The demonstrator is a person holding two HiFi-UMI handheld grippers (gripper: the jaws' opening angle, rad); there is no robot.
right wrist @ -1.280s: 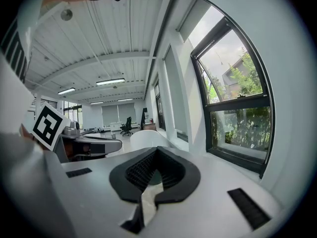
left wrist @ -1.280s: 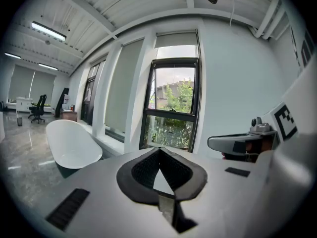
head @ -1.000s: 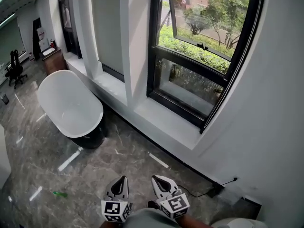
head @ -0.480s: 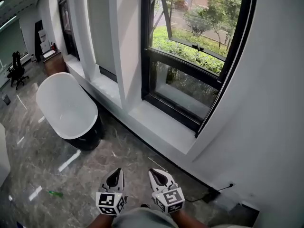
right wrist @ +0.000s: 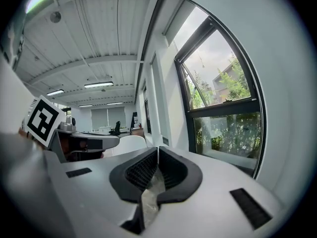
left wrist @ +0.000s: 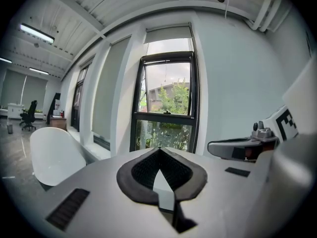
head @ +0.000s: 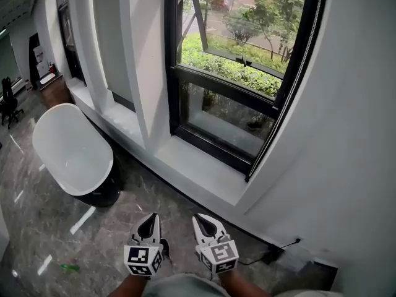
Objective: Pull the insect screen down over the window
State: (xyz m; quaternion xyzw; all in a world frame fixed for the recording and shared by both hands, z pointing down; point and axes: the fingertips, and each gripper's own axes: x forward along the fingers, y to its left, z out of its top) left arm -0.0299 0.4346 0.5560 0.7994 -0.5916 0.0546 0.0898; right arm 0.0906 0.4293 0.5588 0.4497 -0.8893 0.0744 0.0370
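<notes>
— Head view first. Spotted any change from a second earlier?
— Found the window further left and nearer, with its upper sash tilted open. Found the white bathtub pushed left as well. Saw the left tool and right tool side by side, low over the marble floor, a little higher in view than before.
— And the left gripper view?
— Showed the left tool clenched, jaws pressed together on nothing. Faced the window straight ahead, well apart, with the bathtub at left.
— Right gripper view?
— Likewise clenched and empty. Caught the window at right, with bare glass. Could not make out the insect screen anywhere.
</notes>
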